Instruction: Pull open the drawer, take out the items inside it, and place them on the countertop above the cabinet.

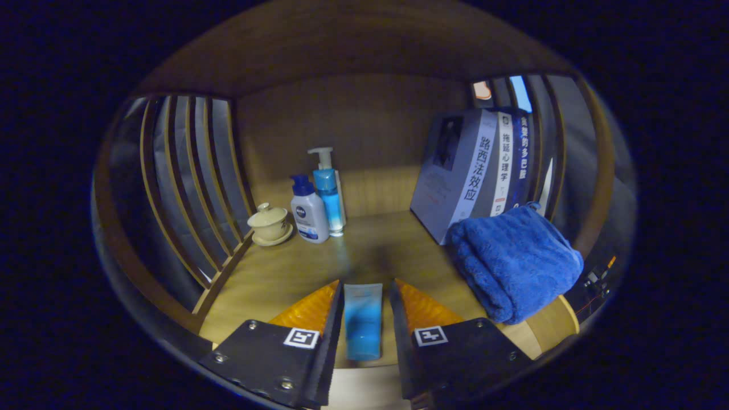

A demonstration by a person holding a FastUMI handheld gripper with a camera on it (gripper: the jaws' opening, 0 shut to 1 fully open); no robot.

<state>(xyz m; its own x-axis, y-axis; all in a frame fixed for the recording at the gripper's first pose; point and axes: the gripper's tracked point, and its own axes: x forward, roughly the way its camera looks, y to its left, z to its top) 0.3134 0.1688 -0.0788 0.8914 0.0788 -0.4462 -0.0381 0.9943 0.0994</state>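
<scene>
A light blue squeeze tube (363, 319) sits lengthwise between my gripper's (365, 283) two fingers, which press on its sides. The tube is over the front part of the wooden countertop (319, 265), its far end level with the fingertips. I cannot tell whether it touches the wood. The drawer is hidden below.
At the back of the countertop stand two pump bottles (318, 199) and a small lidded cup on a saucer (269, 224). To the right, leaning books (475, 171) stand behind a folded blue towel (515, 262). Slatted wooden sides (188, 182) close in the shelf on both sides.
</scene>
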